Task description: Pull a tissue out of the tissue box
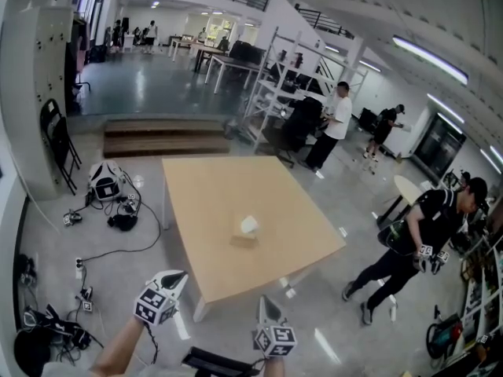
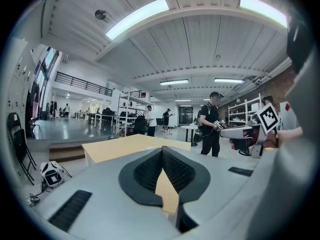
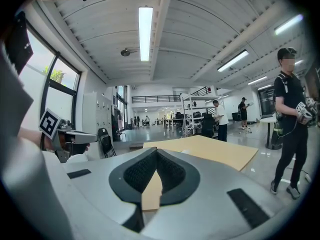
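Facing the small tan cardboard tissue box [image 1: 246, 229] centred on the pale wooden table [image 1: 212, 195], well ahead between my left claw [image 1: 179, 275] and right claw [image 1: 266, 300]. Both pinched together, empty; neither clearly nearer.

The hall is lit brightly and evenly by long ceiling strip lights [image 2: 137, 18], with daylight added through windows [image 3: 62, 84] at the left. Pale glare is thrown across the glossy floor [image 1: 157, 85]. Straight lines are bent strongly, corners are vignetted black, and distant figures are rendered soft.
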`<state>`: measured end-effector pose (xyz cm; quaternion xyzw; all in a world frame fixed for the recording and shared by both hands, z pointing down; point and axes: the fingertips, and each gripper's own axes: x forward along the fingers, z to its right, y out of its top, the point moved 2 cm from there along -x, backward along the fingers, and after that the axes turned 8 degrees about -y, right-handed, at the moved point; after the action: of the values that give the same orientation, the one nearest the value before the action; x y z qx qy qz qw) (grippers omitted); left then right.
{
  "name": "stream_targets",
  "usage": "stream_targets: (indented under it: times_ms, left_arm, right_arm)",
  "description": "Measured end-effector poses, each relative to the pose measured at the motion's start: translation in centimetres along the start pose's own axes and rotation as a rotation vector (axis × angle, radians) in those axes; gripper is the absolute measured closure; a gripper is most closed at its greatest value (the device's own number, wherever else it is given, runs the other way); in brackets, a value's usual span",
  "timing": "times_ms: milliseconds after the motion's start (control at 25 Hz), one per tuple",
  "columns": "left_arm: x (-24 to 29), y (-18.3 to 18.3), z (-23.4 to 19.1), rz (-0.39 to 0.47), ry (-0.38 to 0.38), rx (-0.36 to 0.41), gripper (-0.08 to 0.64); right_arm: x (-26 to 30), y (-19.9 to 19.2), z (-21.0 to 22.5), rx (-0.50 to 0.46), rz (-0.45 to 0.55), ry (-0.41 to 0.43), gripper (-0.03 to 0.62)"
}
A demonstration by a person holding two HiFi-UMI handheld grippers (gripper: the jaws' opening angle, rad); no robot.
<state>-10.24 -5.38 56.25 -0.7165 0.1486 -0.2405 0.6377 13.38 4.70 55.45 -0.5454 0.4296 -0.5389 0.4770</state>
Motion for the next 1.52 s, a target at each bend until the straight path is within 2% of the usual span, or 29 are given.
stream_targets:
  times_ms: [400, 640, 1080, 1520]
  left_arm:
    - [2.1, -0.4, -1.5, -0.007, 0.007, -0.019, 0.554]
    - [4.4, -0.4, -3.1, -0.016, 0.024, -0.029, 0.554]
    - [11.1, 2.0, -6.2, -0.010, 0.036, -0.038, 0.554]
    - [16.4, 3.5, -8.5, -0.037, 0.047, -0.012, 0.554]
  right_arm:
    - [2.6, -0.2, 0.8, -0.007, -0.022, 0.005, 0.581]
    - [6.0, 0.2, 2.4, 0.000, -0.022, 0.009, 0.581]
    - [13.5, 1.8, 5.5, 0.000, -0.026, 0.046, 0.581]
    - [19.1, 2.8, 8.1, 0.029, -0.017, 0.069, 0.581]
